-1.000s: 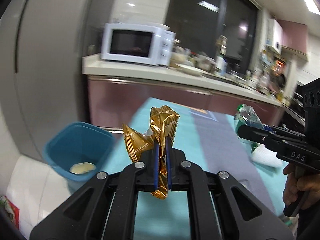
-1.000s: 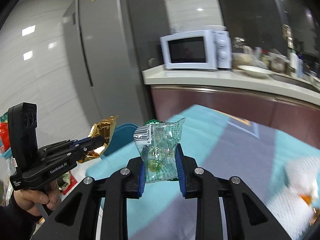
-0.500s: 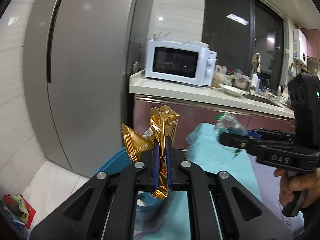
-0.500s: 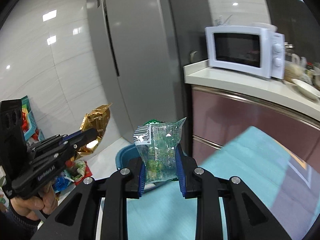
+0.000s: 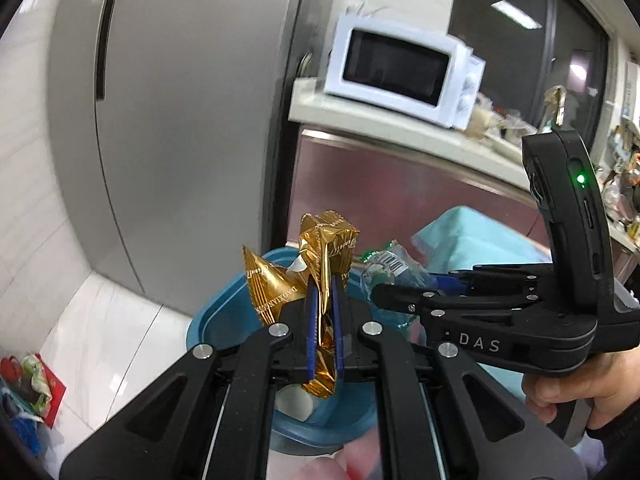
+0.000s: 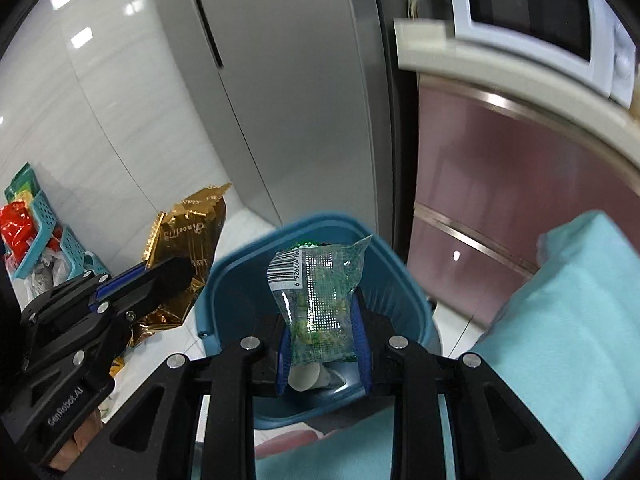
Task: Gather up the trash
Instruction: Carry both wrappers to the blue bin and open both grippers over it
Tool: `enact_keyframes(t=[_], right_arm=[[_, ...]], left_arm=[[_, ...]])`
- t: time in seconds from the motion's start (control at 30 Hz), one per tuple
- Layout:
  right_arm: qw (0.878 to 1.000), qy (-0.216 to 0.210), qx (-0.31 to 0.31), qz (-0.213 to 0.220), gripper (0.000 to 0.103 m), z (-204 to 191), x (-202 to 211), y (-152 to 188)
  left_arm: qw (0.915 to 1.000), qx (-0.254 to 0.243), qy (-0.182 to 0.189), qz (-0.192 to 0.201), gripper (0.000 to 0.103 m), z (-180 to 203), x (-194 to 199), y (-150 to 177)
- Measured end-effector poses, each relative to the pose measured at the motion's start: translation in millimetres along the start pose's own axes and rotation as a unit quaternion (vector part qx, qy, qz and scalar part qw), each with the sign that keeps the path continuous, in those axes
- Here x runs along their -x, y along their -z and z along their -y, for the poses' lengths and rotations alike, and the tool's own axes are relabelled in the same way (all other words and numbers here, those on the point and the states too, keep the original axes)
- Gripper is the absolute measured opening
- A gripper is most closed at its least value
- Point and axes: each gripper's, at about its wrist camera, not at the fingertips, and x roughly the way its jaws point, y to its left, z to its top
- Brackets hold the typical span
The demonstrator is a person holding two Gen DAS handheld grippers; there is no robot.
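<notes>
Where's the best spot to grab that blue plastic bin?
Probably the blue plastic bin is best pinched at its thin upper rim, coming down from above: its mouth is open, while the walls look too wide for the jaws.

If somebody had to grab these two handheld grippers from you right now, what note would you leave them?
Left gripper: shut on the gold foil wrapper, held over the blue trash bin.
Right gripper: shut on the clear green snack packet, also above the bin's opening.
Bin: on the floor between the grey fridge and the teal-covered table; something white already lies at its bottom.
Done: both pieces picked up and carried to the bin.
Left: open each gripper so the wrapper and packet drop in, probably one at a time, then look for further trash.
</notes>
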Motion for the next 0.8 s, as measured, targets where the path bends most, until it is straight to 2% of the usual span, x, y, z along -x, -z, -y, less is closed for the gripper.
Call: enact_keyframes(t=[0.2, 0.3, 0.4, 0.47, 0.53, 0.6, 0.67, 0.73, 0.8], right_arm=[[0.998, 0.006, 0.001, -0.058, 0.024, 3, -40, -1], [0.997, 0.013, 0.011, -0.069, 0.025, 0, -47, -6], [0.995, 0.013, 0.018, -0.095, 0.027, -2, -56, -5], [0.995, 0.019, 0.024, -0.098, 0.032, -6, -56, -4], [0.994, 0.024, 0.024, -0.101, 0.034, -6, -59, -4], [0.995, 0.023, 0.020, -0.100, 0.037, -4, -59, -4], [0.995, 0.027, 0.010, -0.100, 0.042, 0, -59, -4], [0.995, 0.027, 0.000, -0.100, 0.055, 4, -59, -5], [0.995, 0.028, -0.005, -0.093, 0.057, 6, -56, -5]], left_arm=[[0.9981, 0.021, -0.001, -0.058, 0.007, -18, -52, 16], [0.9965, 0.026, -0.006, -0.079, 0.008, -25, -71, 24], [0.9951, 0.030, -0.006, -0.094, 0.013, -30, -80, 31], [0.9945, 0.031, -0.003, -0.099, 0.023, -30, -81, 35], [0.9944, 0.031, -0.007, -0.100, 0.025, -31, -82, 37], [0.9947, 0.036, -0.013, -0.095, 0.032, -31, -79, 38], [0.9948, 0.044, -0.021, -0.089, 0.047, -34, -78, 36], [0.9947, 0.053, -0.019, -0.086, 0.051, -38, -75, 33], [0.9950, 0.054, -0.025, -0.080, 0.059, -40, -70, 31]])
